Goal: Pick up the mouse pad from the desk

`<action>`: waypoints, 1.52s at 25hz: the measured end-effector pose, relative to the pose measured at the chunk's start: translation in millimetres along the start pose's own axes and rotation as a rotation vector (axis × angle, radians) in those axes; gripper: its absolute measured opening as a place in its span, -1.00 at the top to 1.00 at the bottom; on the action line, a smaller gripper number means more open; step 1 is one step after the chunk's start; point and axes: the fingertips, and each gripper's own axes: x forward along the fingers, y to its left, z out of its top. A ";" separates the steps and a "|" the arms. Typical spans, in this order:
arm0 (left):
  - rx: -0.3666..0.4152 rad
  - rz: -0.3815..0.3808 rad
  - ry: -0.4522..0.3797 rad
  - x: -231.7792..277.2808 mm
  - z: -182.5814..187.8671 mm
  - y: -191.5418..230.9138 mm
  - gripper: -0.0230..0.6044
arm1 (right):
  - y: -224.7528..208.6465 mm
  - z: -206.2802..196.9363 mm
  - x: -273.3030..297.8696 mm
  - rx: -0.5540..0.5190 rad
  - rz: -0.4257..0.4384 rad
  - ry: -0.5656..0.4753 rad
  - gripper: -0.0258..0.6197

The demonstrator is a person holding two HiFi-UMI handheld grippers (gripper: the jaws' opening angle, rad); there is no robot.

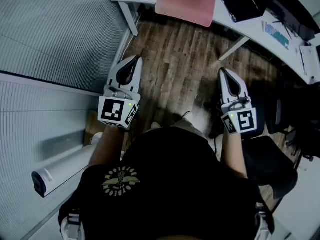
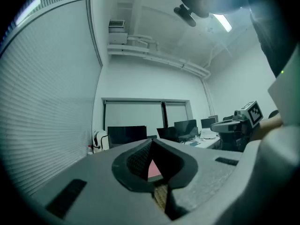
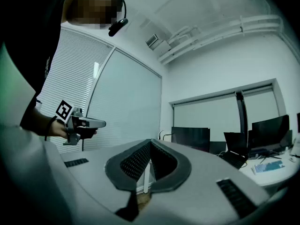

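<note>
A pink mouse pad [image 1: 186, 3] lies on the white desk [image 1: 227, 20] at the top of the head view, its near edge hanging over the desk's rim. A sliver of the mouse pad [image 2: 154, 169] shows through the gap of the left gripper's jaws. My left gripper [image 1: 134, 60] is held level above the wooden floor, well short of the desk, shut and empty. My right gripper [image 1: 221, 71] hangs level at the same height, also shut with nothing in it. Each gripper shows in the other's view: the right gripper [image 2: 220, 126] and the left gripper [image 3: 102, 123].
A black laptop [image 1: 243, 2] and a keyboard [image 1: 276, 34] lie on the desk right of the pad. White desk legs [image 1: 129, 15] stand on the floor ahead. A slatted wall [image 1: 45, 44] runs along the left; a dark chair [image 1: 270, 164] stands at the right.
</note>
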 end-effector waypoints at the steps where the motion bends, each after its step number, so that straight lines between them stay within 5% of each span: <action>1: -0.006 -0.005 0.000 -6.2 -0.9 5.9 0.91 | 8.9 0.9 0.1 0.000 -0.003 0.003 0.92; 16: -0.035 -0.079 -0.021 -58.9 -14.7 31.4 0.91 | 78.4 8.3 -12.3 -0.003 -0.046 0.040 0.92; 38: -0.062 -0.022 0.011 -11.8 -33.7 80.9 0.91 | 43.2 -9.2 57.3 0.042 -0.009 0.043 0.92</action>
